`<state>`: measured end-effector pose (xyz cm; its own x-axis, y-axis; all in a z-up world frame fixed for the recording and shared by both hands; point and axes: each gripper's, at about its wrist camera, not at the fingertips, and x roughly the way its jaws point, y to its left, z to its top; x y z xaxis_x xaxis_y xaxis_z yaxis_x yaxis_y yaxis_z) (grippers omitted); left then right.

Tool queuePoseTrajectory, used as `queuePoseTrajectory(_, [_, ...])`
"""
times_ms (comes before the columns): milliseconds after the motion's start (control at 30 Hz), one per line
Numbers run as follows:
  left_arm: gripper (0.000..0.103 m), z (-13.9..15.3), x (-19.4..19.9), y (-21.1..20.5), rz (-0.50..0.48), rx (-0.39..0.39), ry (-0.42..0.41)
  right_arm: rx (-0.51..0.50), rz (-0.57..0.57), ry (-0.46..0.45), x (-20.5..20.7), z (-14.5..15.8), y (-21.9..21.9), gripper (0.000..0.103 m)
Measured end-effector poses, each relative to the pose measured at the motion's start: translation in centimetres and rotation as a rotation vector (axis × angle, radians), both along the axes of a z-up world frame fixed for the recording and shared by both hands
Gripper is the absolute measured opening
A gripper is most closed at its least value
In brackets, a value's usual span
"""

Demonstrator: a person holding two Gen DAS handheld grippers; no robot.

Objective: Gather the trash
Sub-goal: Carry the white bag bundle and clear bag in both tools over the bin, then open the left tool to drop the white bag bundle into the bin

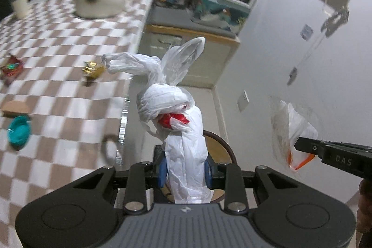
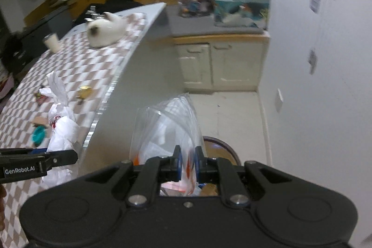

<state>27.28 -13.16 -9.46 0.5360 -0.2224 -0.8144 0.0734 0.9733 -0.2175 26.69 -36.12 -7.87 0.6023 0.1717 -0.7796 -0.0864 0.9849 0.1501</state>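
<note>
Carry-to-bin step. Left gripper [image 1: 185, 171] clamps knotted white bag [image 1: 172, 104]; right gripper [image 2: 186, 160] pinches clear bag [image 2: 167, 127]. Both hang beside table [image 1: 69, 90], above bin [image 2: 223, 150]. Next, likely: centre over the bin, then release.

The table [image 1: 69, 94], covered in brown-and-white checks, carried a teal lid [image 1: 19, 131], a gold wrapper [image 1: 93, 68], a red wrapper [image 1: 11, 68], a white cup [image 1: 20, 5] and a white cat-shaped thing [image 1: 98, 0].

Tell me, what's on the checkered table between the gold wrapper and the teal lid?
In the left wrist view, mostly bare checkered cloth lies between the gold wrapper and the teal lid. A flat brown cardboard piece sits just above the lid.
</note>
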Motion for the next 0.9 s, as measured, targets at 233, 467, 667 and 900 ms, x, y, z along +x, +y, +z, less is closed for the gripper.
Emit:
queuePoseTrajectory(233, [0.032,-4.4,4.3,-3.5,-0.044,-0.038,0.128,0.010,-0.078,0.086,2.5,-3.7,-4.1,0.011])
queuePoseTrajectory(467, [0.032,-10.9,7.7,-5.5,-0.054,-0.064,0.303,0.013,-0.110,0.204,5.7,-8.9,-6.3,0.011])
queuePoseTrajectory(667, [0.032,-16.5,10.0,-6.6,-0.030,-0.103,0.441,0.021,-0.104,0.313,7.9,-13.4,-6.9,0.011])
queuePoseTrajectory(900, [0.034,-21.4,12.3,-7.9,0.023,-0.114,0.524,0.028,-0.074,0.382,10.4,-17.0,-7.0,0.011])
